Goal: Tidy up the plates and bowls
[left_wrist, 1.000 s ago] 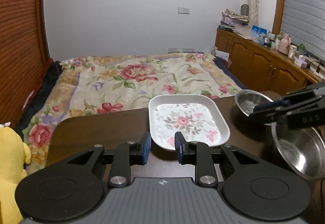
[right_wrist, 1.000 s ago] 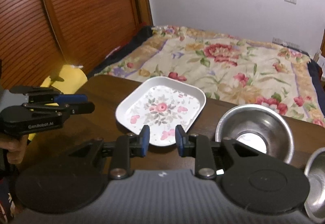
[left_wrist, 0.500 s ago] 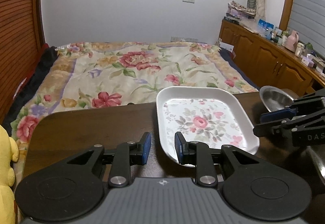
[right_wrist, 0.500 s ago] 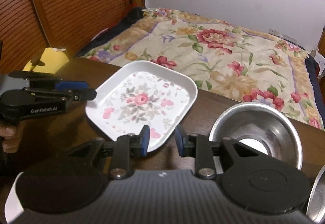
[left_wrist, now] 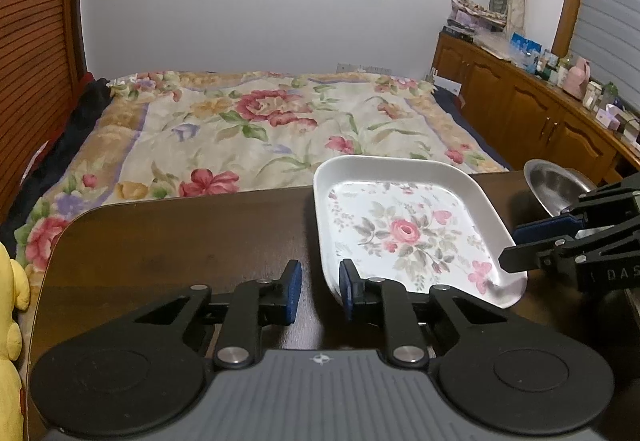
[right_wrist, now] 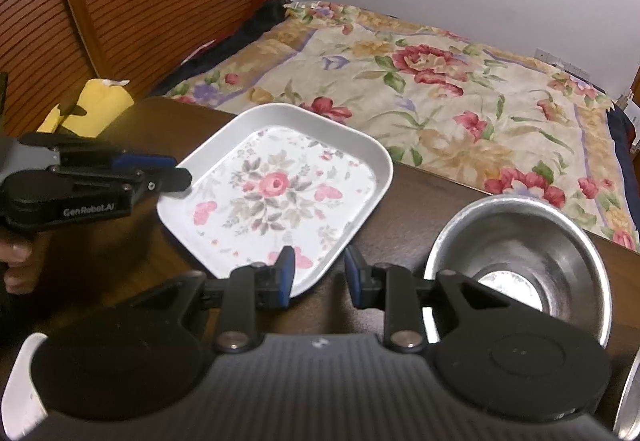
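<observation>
A square white plate (left_wrist: 408, 233) with a pink rose and leaf print lies flat on the dark wooden surface (left_wrist: 180, 241), right of centre in the left wrist frame and at the middle of the right wrist frame (right_wrist: 276, 193). Its far rim lies near the surface's far edge.

The left gripper (left_wrist: 316, 291) sits low at the plate's near left corner, its blue-padded fingers apart with nothing between them; the right-hand finger (left_wrist: 347, 287) overlaps the plate's rim in the picture, though contact cannot be told. In the right wrist frame this gripper (right_wrist: 176, 171) enters from the left edge, its tips over the plate's left rim.

The right gripper (right_wrist: 318, 275) is at the plate's other near corner, fingers likewise apart and empty, the left-hand finger (right_wrist: 285, 273) over the rim. From the left wrist frame it (left_wrist: 516, 247) reaches in from the right edge.

A steel bowl (right_wrist: 516, 265) stands just beside the plate at lower right of the right wrist frame, and shows at far right in the other (left_wrist: 554, 185). A second metal rim (right_wrist: 628, 401) peeks in at the bottom right corner.

Beyond the surface lies a bed with a floral cover (left_wrist: 272, 129).
</observation>
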Motion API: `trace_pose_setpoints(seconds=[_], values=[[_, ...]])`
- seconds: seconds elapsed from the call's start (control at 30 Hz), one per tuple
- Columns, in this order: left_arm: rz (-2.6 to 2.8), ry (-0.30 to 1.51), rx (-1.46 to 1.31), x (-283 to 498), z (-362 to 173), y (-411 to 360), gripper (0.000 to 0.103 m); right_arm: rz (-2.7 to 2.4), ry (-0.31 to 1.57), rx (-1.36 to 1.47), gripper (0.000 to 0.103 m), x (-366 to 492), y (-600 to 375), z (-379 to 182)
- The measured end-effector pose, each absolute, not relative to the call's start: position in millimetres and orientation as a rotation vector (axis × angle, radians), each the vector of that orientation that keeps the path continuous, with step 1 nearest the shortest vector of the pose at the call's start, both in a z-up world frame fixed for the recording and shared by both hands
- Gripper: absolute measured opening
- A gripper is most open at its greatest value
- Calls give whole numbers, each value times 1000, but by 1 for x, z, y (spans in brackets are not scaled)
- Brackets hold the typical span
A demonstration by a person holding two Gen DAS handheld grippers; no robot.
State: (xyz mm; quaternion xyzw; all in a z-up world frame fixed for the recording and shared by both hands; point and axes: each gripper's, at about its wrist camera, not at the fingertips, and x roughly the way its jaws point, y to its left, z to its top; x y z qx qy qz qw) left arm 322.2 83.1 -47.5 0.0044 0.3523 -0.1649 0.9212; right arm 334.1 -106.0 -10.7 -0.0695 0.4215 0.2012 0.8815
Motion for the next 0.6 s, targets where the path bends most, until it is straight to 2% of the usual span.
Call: trace_pose_setpoints(seconds=[0.6], values=[[-339,746,-9,330,-52,79,18,449,935,-101,26,346,-107,-21]])
